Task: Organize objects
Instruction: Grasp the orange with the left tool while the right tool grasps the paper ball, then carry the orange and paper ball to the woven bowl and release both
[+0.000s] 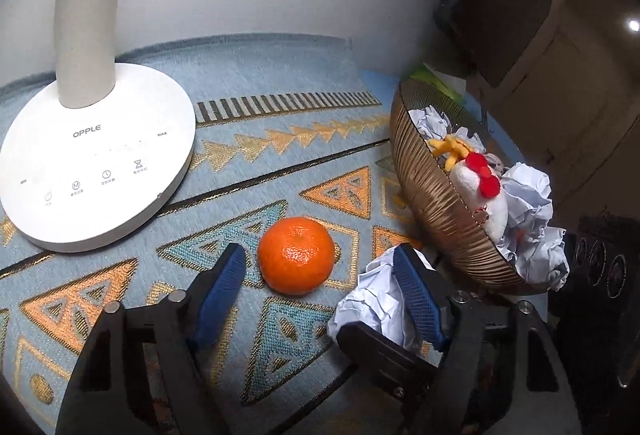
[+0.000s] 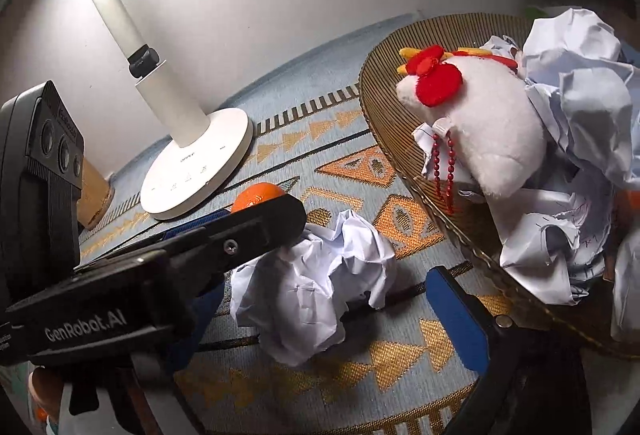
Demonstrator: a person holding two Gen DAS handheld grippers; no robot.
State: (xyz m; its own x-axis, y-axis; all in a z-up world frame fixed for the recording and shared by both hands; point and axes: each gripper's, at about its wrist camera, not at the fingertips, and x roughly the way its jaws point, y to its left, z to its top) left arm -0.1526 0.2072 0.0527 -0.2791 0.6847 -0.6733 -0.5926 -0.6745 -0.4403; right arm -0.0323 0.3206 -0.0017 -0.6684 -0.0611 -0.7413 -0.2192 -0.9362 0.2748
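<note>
An orange lies on the patterned blue cloth. My left gripper stands open around it, the blue pads a little apart from its sides. Beside it lies a crumpled white paper ball, which sits between the blue pads of my right gripper; that gripper is open, with a gap showing at its right pad. The left gripper's black finger crosses in front and hides the right gripper's other finger. Only the top of the orange shows there.
A ribbed golden basket on the right holds a white plush chicken, red beads and several crumpled papers. A white desk lamp stands at the left against the wall. The table edge runs behind the basket.
</note>
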